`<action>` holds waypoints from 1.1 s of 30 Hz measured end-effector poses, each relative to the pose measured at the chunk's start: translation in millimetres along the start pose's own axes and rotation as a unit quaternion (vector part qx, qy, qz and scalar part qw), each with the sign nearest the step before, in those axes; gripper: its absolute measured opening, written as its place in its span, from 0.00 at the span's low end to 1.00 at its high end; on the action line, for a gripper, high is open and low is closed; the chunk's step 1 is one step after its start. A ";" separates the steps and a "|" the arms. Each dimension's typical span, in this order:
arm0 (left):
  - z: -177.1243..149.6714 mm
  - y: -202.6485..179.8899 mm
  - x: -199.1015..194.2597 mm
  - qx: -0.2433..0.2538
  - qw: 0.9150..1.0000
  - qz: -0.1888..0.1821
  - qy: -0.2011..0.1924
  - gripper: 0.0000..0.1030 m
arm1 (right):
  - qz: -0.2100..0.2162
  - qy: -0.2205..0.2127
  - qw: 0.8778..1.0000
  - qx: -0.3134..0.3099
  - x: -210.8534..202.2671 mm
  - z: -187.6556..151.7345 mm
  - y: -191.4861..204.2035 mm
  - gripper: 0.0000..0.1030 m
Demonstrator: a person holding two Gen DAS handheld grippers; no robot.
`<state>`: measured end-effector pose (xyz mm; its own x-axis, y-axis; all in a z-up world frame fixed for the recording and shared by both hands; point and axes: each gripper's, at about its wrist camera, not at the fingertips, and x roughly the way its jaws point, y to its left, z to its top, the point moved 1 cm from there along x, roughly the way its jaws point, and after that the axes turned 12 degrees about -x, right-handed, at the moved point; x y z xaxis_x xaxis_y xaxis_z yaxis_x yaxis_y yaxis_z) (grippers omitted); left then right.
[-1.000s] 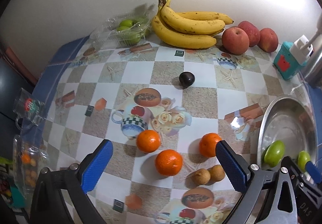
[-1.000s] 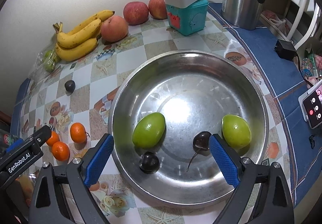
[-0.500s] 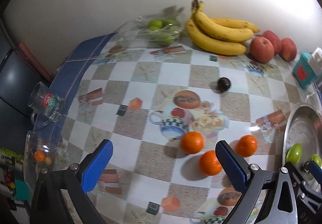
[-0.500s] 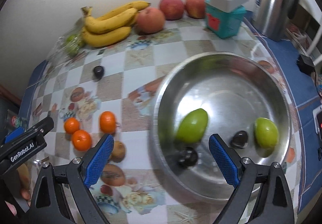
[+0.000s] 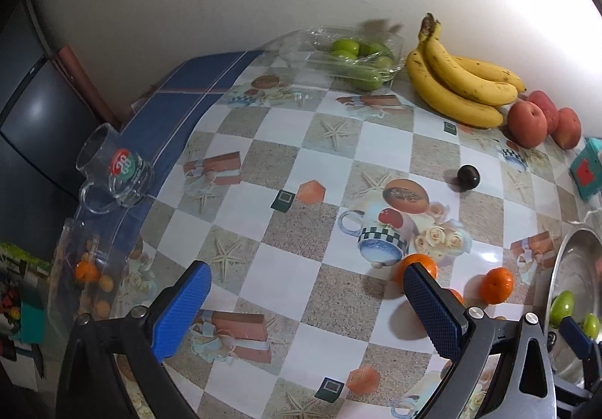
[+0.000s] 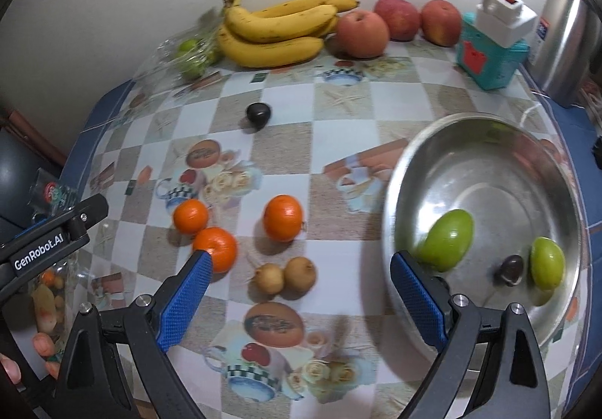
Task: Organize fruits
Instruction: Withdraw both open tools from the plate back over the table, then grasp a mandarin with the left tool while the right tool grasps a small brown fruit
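Three oranges (image 6: 283,217) lie mid-table with two small brown fruits (image 6: 285,274) just in front of them. A dark plum (image 6: 258,113) sits alone farther back. The steel bowl (image 6: 414,163) at right holds two green fruits (image 6: 447,240) and a dark one (image 6: 511,268). My right gripper (image 6: 301,300) hovers open above the brown fruits, empty. My left gripper (image 5: 306,310) is open over bare tablecloth at the left, its right finger partly hiding an orange (image 5: 415,264). Bananas (image 6: 280,27) and three apples (image 6: 362,33) line the back wall.
A clear tray of green fruits (image 5: 355,55) stands back left. A glass mug (image 5: 113,166) and a clear container (image 5: 81,283) sit at the table's left edge. A teal box with a white plug (image 6: 493,46) and a steel kettle (image 6: 564,42) stand back right.
Both grippers have swung left. The right one left the bowl and now hovers over the brown fruits; the left one moved off the oranges toward the table's left side. Both stay open.
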<state>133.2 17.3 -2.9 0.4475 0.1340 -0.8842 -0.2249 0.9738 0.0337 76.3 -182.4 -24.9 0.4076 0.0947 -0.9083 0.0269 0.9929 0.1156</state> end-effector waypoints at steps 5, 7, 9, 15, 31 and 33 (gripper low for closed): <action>-0.1 2.9 8.0 -0.016 1.000 -0.011 0.017 1.00 | 0.012 0.002 1.000 -0.003 4.9 1.2 4.7 0.93; -0.7 1.3 10.8 -0.017 0.999 -0.016 0.024 1.00 | 0.013 0.006 1.000 -0.002 7.2 1.7 5.3 0.93; -1.9 -1.4 14.6 -0.018 0.999 -0.027 0.036 1.00 | 0.012 0.011 1.000 -0.003 9.3 1.8 5.4 0.93; -5.2 -12.0 21.4 -0.024 0.995 -0.065 0.066 0.99 | 0.021 0.008 1.000 0.012 10.7 2.3 1.5 0.93; -21.4 -48.8 39.6 -0.008 0.983 -0.133 0.126 0.79 | 0.023 0.024 0.999 0.030 25.9 -2.9 -6.2 0.59; -24.5 -53.9 43.4 -0.007 0.981 -0.139 0.137 0.79 | 0.027 0.029 0.999 0.034 29.6 -4.3 -7.3 0.58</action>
<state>143.6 -33.8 -54.5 0.2446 -0.1928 -0.9503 -0.1393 0.9629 -0.2312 84.3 -186.6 -54.3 0.3575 0.1542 -0.9211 0.0692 0.9792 0.1908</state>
